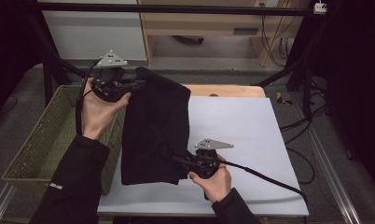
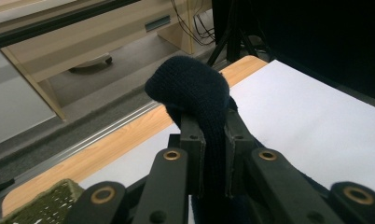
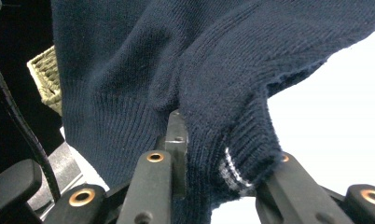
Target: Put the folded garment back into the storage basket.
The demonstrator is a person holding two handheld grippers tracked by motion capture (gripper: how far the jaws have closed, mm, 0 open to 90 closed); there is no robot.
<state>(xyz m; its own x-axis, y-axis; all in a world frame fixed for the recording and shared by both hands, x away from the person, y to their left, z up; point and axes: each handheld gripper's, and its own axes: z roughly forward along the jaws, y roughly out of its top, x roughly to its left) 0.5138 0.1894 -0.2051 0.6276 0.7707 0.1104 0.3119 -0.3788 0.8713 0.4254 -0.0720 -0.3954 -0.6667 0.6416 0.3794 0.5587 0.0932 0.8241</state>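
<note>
Both hand-held grippers pinch my dark sweater (image 1: 153, 130): left hand-held gripper (image 1: 129, 85) at its far end, right hand-held gripper (image 1: 183, 161) near (long axis along the tabletop's (image 1: 241, 135) left edge).

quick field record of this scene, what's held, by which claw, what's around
item: dark knitted garment, hanging folded between the two claws
left claw: shut on the garment's far upper edge, knit bunched above the pads
right claw: shut on the near lower corner, by a ribbed hem with a pale stripe
surface: white sheet on a wooden table
nearby: green woven basket at the table's left side
</note>
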